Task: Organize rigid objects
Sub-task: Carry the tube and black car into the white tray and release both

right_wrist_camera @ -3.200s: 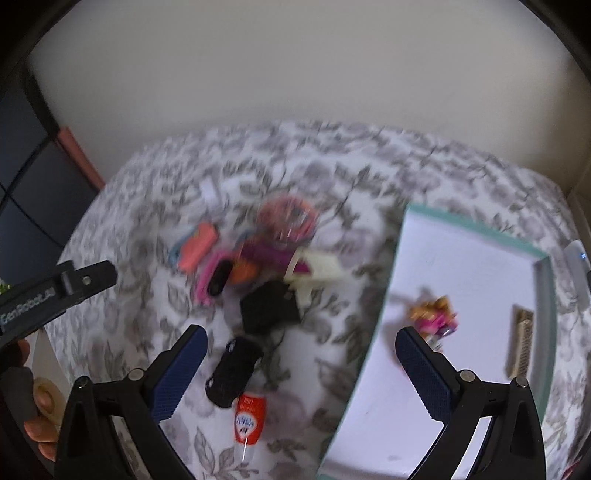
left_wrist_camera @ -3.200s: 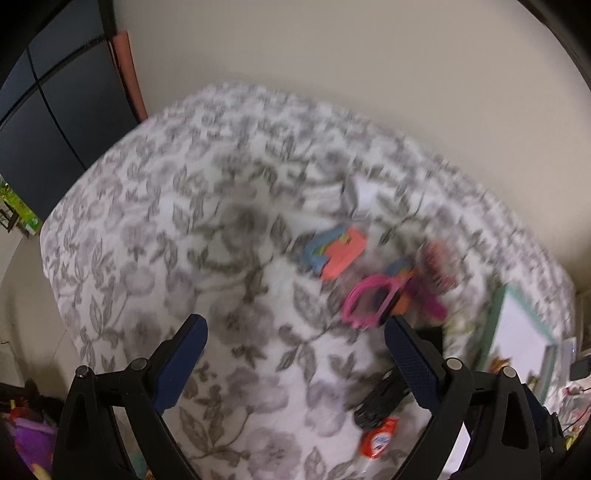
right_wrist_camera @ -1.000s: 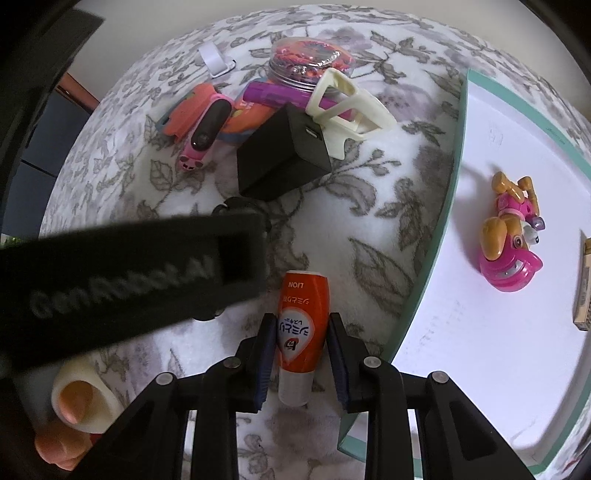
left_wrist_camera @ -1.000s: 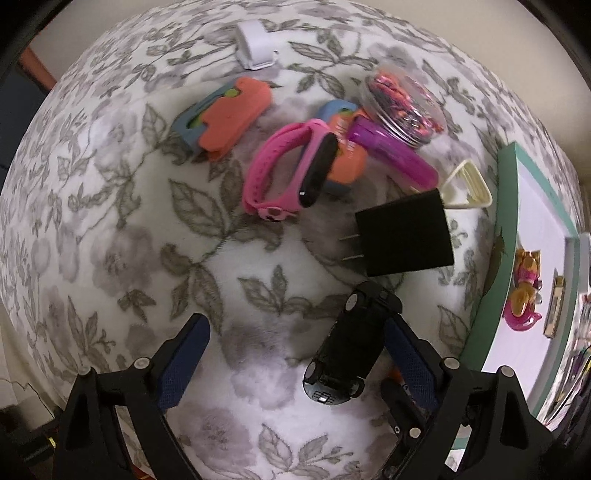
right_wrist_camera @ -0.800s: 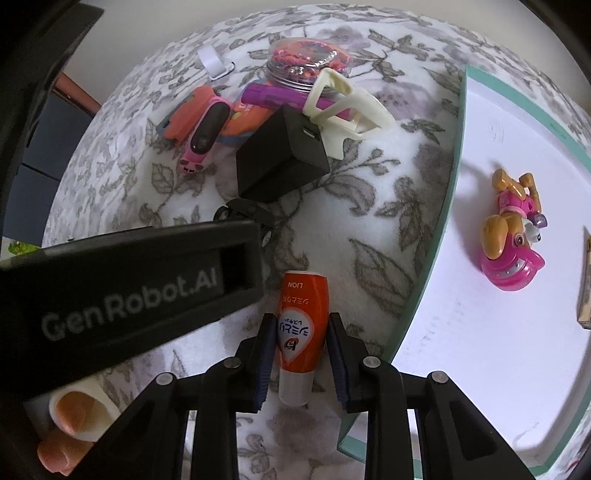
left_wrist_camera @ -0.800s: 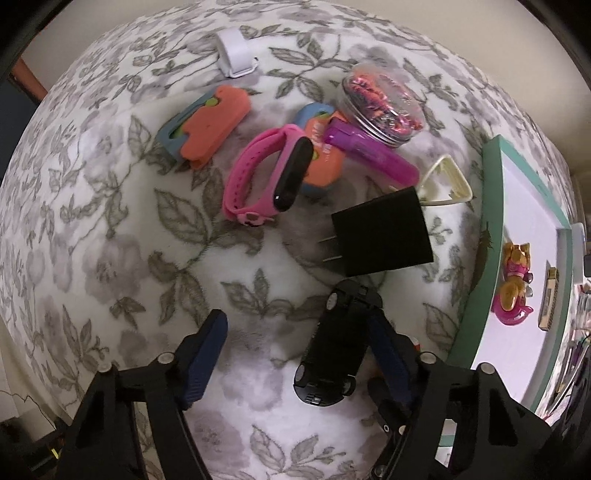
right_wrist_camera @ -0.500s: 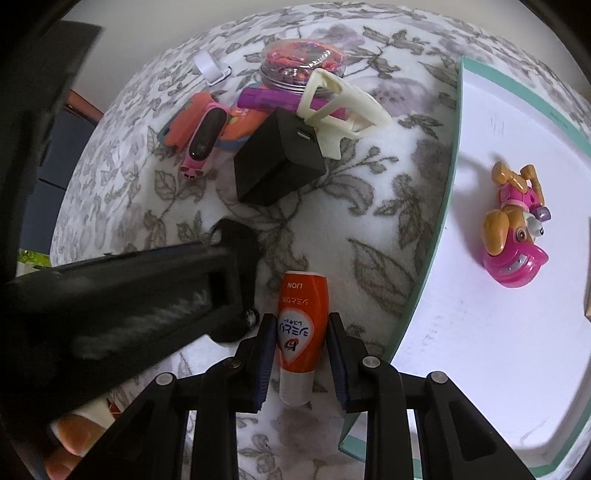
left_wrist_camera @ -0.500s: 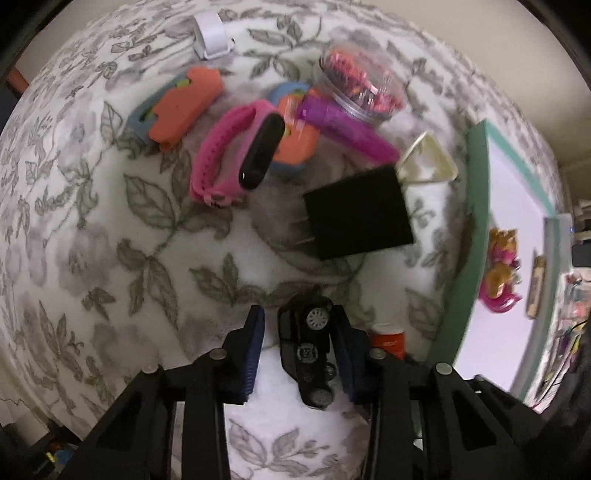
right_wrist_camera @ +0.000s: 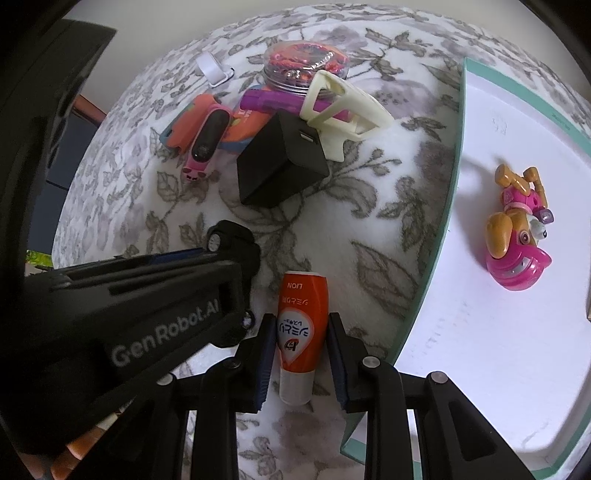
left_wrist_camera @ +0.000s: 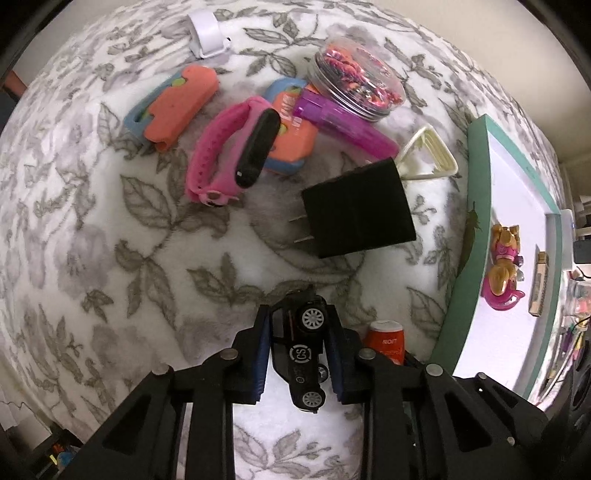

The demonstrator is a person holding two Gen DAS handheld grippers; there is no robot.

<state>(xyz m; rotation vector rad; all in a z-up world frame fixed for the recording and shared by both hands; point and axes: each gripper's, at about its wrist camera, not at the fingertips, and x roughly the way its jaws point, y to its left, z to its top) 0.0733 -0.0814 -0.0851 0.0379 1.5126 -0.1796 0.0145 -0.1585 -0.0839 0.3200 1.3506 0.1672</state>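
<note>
My left gripper [left_wrist_camera: 297,325] is shut on a black toy car [left_wrist_camera: 301,349], held on its side just above the floral blanket. My right gripper [right_wrist_camera: 301,332] is shut on an orange tube [right_wrist_camera: 301,317] with a white cap, right beside the car [right_wrist_camera: 232,236]. The tube's top also shows in the left wrist view [left_wrist_camera: 384,339]. A green-rimmed white tray [right_wrist_camera: 448,206] lies to the right and holds a pink toy dog [right_wrist_camera: 517,236].
A black plug adapter [left_wrist_camera: 356,208], pink wristband [left_wrist_camera: 232,153], orange-and-blue toys [left_wrist_camera: 173,107], purple tube [left_wrist_camera: 343,127], clear jar of beads [left_wrist_camera: 356,83], cream plastic frame [right_wrist_camera: 343,107] and white clip [left_wrist_camera: 207,27] lie in a pile on the blanket further out.
My left gripper has come down over the black toy car and closed on it, tipping it on its side. My right gripper stays shut on the orange tube.
</note>
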